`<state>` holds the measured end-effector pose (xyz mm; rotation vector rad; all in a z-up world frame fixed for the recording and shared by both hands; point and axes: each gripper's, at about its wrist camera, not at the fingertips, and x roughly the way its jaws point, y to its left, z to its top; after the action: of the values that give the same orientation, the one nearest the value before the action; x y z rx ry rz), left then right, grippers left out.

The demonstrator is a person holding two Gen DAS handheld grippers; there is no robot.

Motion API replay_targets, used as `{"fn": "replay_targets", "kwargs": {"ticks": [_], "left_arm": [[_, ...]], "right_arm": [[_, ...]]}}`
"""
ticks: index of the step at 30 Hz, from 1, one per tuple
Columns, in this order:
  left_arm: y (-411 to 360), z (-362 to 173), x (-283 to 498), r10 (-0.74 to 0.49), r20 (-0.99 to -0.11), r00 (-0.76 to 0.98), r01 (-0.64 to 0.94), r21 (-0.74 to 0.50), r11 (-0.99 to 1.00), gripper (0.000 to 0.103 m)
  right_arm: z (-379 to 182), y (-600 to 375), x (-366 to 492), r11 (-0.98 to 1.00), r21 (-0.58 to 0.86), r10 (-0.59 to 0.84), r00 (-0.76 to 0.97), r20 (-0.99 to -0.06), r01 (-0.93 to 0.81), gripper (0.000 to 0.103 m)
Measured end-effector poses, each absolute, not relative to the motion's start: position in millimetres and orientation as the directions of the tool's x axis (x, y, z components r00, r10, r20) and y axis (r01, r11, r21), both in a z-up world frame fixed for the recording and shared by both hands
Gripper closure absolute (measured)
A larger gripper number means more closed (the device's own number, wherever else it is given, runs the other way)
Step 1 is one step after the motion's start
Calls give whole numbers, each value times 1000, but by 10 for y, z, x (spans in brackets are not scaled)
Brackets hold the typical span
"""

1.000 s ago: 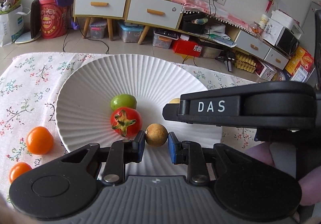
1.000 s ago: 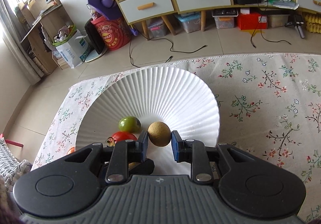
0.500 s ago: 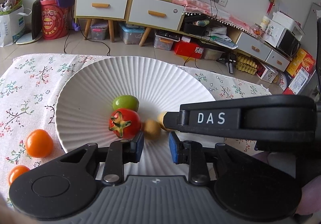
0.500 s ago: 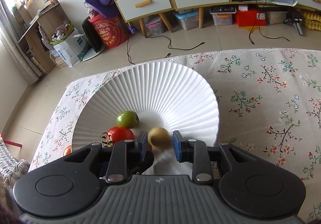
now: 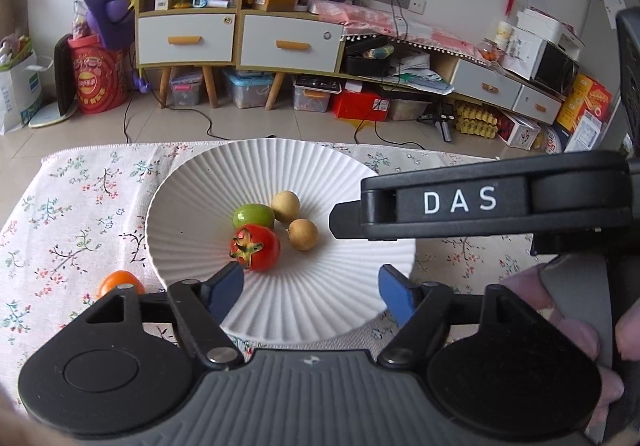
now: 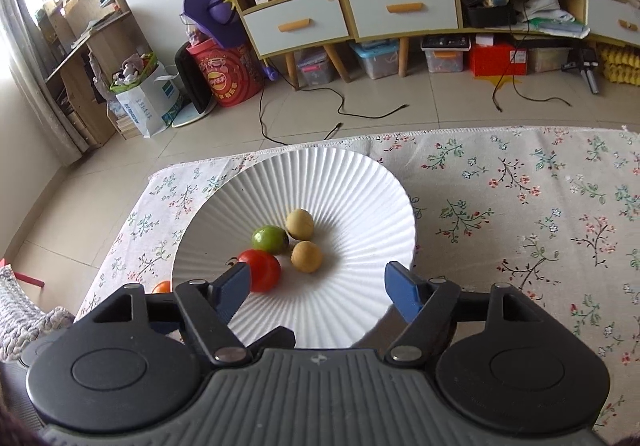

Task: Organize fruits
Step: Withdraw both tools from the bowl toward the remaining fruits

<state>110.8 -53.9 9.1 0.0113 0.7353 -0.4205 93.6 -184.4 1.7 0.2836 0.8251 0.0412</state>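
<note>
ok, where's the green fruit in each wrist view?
Left wrist: green fruit sits near the middle of the white plate, just above the red tomato.
Right wrist: green fruit lies left of the plate's centre, above and right of the tomato.
Shared landmark: the two tan fruits to its right.

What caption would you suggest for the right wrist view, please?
Right gripper opening, empty, above white plate holding tomato, green fruit, two longans.

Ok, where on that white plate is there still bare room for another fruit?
The plate is bare along its far rim and its right side. The middle is crowded: red tomato, green fruit and two tan fruits cluster there.
</note>
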Motion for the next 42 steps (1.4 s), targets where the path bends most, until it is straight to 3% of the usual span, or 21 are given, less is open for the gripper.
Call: {"fn": "replay_targets", "kwargs": {"ticks": [7, 16, 31, 42], "left_arm": [[-457, 133, 961, -377, -654, 656, 405, -117, 907, 13], [-305, 128, 800, -370, -663, 650, 424, -87, 901, 5], [55, 31, 528, -348, -659, 667, 408, -67, 910, 5], [328, -168, 320, -319, -675, 665, 433, 0, 902, 5]], "right_arm": [[96, -1828, 761, 969, 245, 151, 690, -708, 40, 12], [135, -1879, 506, 975, 220, 145, 708, -691, 15, 3], [-21, -1793, 101, 982, 182, 164, 707, -688, -51, 1], [-270, -1522, -210, 987, 63, 151, 697, -701, -151, 1]]}}
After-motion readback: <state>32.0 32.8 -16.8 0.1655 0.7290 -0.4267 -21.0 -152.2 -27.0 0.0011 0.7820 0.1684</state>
